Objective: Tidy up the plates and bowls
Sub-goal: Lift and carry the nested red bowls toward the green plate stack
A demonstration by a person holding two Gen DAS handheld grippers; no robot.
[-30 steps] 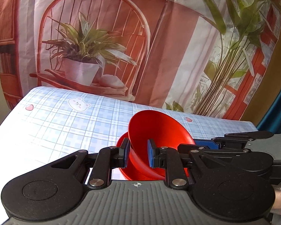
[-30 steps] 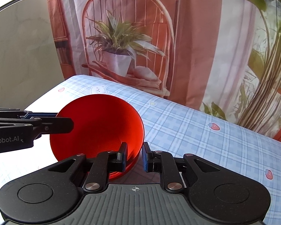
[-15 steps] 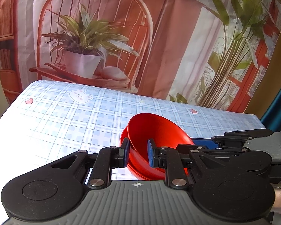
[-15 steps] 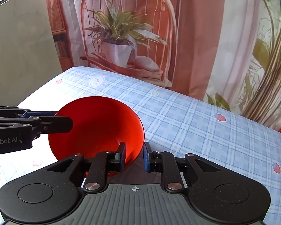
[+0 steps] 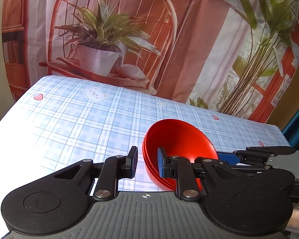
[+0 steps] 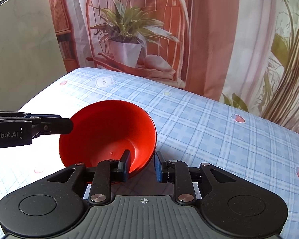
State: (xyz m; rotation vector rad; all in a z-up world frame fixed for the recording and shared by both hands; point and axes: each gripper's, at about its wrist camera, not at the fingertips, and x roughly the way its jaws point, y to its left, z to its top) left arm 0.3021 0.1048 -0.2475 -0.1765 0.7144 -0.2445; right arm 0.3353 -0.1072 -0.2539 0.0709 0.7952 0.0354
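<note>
A stack of red bowls (image 5: 177,145) rests on the blue checked tablecloth (image 5: 79,123), nested one inside another. My left gripper (image 5: 147,164) is open, its jaws straddling the stack's near left rim without pinching it. In the right wrist view the top red bowl (image 6: 107,133) sits just ahead. My right gripper (image 6: 142,166) is open, its jaws either side of the bowl's near right rim. The left gripper's fingers (image 6: 49,124) reach the bowl's left rim there, and the right gripper's fingers (image 5: 263,153) show at the stack's right in the left wrist view.
The checked tablecloth (image 6: 209,123) with bear and strawberry prints covers the table. A printed backdrop (image 5: 129,39) of a chair and plants hangs behind the far edge. A pale wall (image 6: 20,49) stands at the left.
The tilted top bowl came down and settled into the stack. Both grippers, shut on its rim before, have opened and let it go.
</note>
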